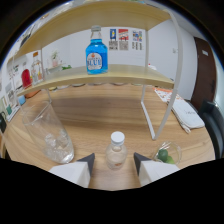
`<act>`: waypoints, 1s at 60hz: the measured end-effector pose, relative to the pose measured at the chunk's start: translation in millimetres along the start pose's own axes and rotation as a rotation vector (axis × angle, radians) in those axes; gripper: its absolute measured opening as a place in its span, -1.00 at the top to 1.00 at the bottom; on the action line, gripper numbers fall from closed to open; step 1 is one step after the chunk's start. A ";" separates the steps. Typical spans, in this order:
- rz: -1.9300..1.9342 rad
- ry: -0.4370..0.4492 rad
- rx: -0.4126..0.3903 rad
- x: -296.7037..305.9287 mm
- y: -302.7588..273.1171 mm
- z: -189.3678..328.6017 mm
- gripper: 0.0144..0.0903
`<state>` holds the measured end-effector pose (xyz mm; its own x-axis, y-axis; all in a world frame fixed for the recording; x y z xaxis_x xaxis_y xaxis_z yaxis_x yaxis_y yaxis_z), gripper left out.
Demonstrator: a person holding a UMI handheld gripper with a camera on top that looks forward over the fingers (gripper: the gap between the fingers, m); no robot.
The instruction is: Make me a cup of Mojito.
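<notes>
Gripper (114, 166) held low over a wooden table (105, 117), fingers spread apart, released, grasping nothing. Between the two fingers, with a gap at each side, a small clear plastic bottle (116, 151) with a white cap, standing upright on the table; clear liquid inside, level hard to tell. Not pressed by either finger (86, 162).

Just left of the fingers, a tall clear glass (48, 132), looking tilted in the wide view, with some ice cubes at the bottom. Just right of the fingers, a small clear glass bowl (166, 152) holding green pieces, probably lime; only partly in view.

Beyond the bottle, a light wooden shelf (107, 76) on thin white legs. On its lower board, upright, a blue bottle (96, 52) with a white label reading "BLUE" and a pale cap, filled with blue liquid. Further left on the same board, a small plant and a few small items, too small to name. At the far left, near the wall, a red container (26, 78), contents not visible.

To the right on the table, past the white shelf leg, a white flat device (187, 115) with a cable. Behind the shelf, a white wall with several posters (123, 38).
</notes>
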<state>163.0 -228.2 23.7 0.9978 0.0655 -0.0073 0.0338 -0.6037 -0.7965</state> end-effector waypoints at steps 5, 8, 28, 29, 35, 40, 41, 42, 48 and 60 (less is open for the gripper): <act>0.006 0.034 0.031 1.7 -11.9 -18.5 -0.80; 0.012 0.048 0.060 -0.6 -22.4 -34.0 -0.85; 0.037 0.071 0.193 -64.3 -68.4 -136.7 -0.86; 0.031 0.071 0.193 -68.2 -66.7 -139.3 -0.86; 0.010 0.075 0.177 -91.7 -51.5 -148.8 -0.86; 0.013 0.068 0.143 -111.1 -33.8 -150.0 -0.88; 0.016 0.068 0.134 -114.5 -30.7 -150.0 -0.88; 0.020 0.066 0.125 -118.2 -28.4 -150.0 -0.88; 0.034 0.043 0.108 -142.3 -31.6 -151.0 -0.88; 0.038 -0.002 0.206 -198.1 -114.0 -171.3 -0.87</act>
<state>-28.8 -308.5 219.5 0.9980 0.0477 -0.0407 -0.0162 -0.4305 -0.9024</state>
